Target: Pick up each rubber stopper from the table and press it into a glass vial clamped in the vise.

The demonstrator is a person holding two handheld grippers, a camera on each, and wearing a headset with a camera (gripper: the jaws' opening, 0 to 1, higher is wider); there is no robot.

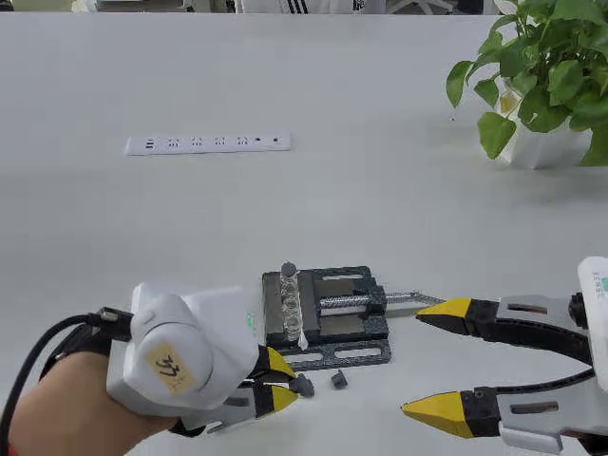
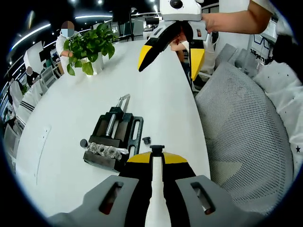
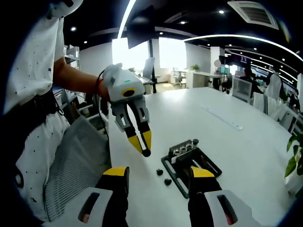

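While the left gripper (image 1: 293, 384) pinches what looks like a stopper (image 1: 304, 385), the vise (image 1: 347, 331) sits just beyond it, vial row (image 1: 291, 313) running away from the person; the right gripper (image 1: 410, 362) gapes wide, farther off.

An open-plan office: long white surface (image 1: 380, 190) with a power strip (image 1: 208, 143) at 10 o'clock, potted plant (image 1: 541, 66) at 2, mesh chair (image 2: 239, 125), ceiling light strips (image 3: 129, 16)
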